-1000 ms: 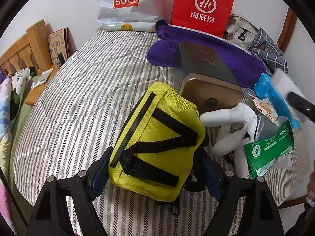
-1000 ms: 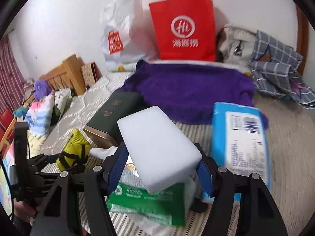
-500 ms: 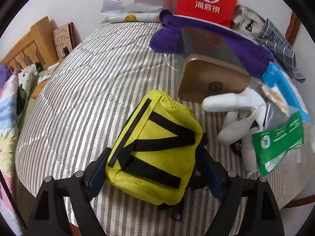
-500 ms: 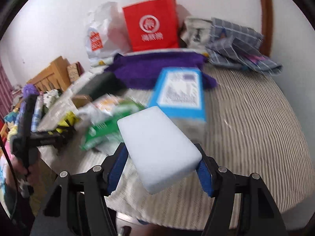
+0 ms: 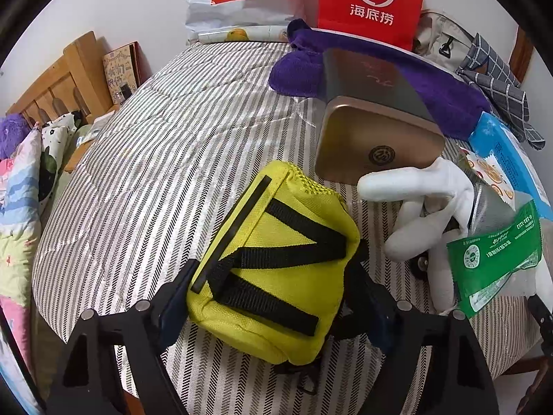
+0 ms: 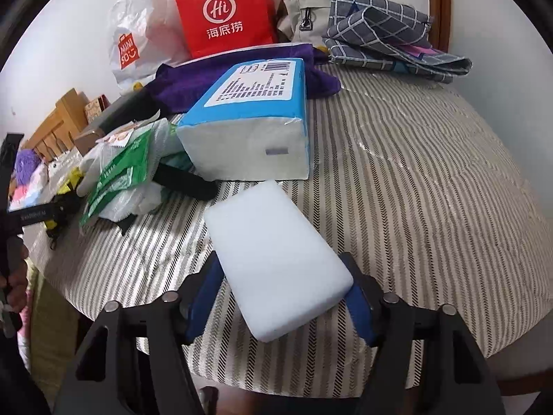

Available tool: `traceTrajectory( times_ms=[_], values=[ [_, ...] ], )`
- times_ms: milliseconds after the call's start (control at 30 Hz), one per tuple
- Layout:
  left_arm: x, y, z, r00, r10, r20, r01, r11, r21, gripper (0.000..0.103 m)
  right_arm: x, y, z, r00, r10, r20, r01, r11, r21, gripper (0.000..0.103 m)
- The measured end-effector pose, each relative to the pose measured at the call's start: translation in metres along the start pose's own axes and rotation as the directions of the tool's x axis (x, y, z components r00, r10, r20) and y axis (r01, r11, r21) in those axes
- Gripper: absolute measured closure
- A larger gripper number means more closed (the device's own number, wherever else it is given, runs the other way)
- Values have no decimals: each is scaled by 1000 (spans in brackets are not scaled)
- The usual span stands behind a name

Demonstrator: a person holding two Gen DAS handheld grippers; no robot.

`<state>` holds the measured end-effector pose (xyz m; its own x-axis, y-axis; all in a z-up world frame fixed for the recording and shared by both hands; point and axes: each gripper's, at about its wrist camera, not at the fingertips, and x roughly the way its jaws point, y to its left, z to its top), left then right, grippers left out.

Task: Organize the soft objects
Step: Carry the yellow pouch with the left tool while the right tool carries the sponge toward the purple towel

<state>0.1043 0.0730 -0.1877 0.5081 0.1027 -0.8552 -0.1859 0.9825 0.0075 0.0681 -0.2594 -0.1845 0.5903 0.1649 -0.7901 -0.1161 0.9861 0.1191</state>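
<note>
Underneath everything lies the striped bed. At its far edge a purple towel spreads, with the blue tissue pack in front of it. By the near edge, the left gripper has its jaws clamped on the yellow pouch, having just closed a little on it. The right gripper jaws pinch the white sponge above the near edge.
</note>
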Motion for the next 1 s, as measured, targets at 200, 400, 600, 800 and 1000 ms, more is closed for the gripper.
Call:
traceTrajectory(
  times_ms=[200, 400, 600, 800, 1000],
  values=[
    [-10, 1, 1, 1000, -13, 13, 13, 1000, -5, 24, -19, 3, 2, 999, 26, 20, -26, 1000, 1, 38],
    [-27, 3, 7, 999, -31, 30, 31, 999, -12, 24, -45, 8, 15, 997, 26, 67, -26, 1000, -9, 38],
    [-46, 5, 16, 997, -33, 64, 33, 999, -9, 24, -60, 10, 34, 995, 33, 98, -33, 999, 3, 38],
    [-62, 10, 27, 995, -47, 92, 49, 999, -23, 25, -65, 13, 47, 994, 41, 101, -42, 999, 4, 38],
    [-79, 10, 41, 991, -47, 127, 49, 999, -13, 24, -68, 17, 64, 993, 44, 112, -45, 999, 3, 38]
  ],
)
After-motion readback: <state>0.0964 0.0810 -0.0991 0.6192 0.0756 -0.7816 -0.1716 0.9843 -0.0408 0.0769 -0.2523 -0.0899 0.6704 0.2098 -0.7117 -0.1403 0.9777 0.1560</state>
